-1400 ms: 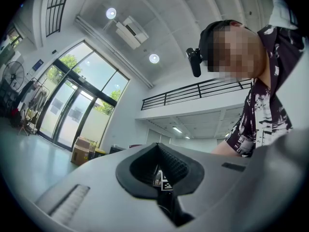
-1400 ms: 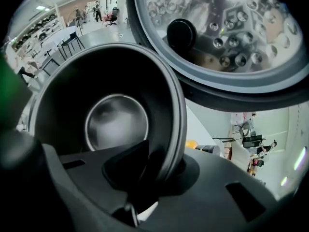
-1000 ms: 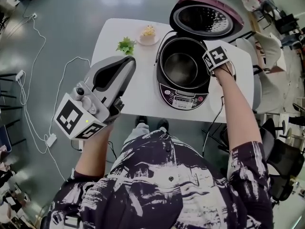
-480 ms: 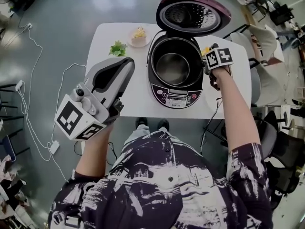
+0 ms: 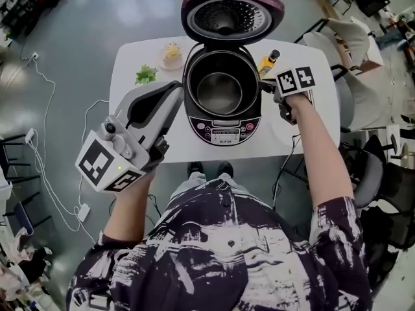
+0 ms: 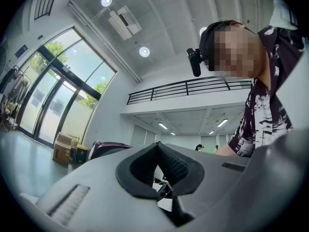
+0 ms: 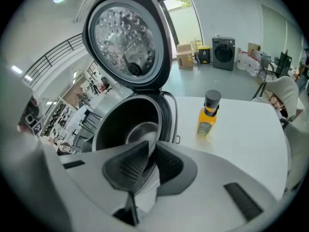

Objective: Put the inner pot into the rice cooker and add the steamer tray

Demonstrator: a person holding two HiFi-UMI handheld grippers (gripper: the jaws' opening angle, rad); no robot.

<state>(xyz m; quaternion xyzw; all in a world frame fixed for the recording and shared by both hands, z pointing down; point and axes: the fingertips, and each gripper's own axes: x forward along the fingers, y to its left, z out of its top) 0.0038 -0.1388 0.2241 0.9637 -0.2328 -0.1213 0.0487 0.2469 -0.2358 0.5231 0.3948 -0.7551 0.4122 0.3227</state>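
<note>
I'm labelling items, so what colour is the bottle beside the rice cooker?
The bottle is yellow-orange with a black cap, clearest in the right gripper view.

dark inner pot [image 5: 220, 91] inside open-lidded rice cooker [image 5: 224, 131]

Setting: we read this as a large open lab or test hall, not a home kitchen. Grounds:
- We note a high ceiling with round ceiling lights [image 6: 144, 51], tall windows [image 6: 58, 91] running up the wall, and an upper gallery behind a dark railing [image 6: 193, 88].
- The floor [image 5: 84, 37] is bare, grey and glossy, with a white cable [image 5: 82, 154] trailing loose across it.
- We see cardboard boxes [image 6: 63, 146] stacked by the glass and a washing machine [image 7: 223, 52] standing free in the open room.
- Office chairs [image 5: 369, 173] crowd the right side.
- The rice cooker [image 5: 224, 131] sits on a lone white table [image 7: 241, 129] in mid-floor, with no counter beside it.
</note>
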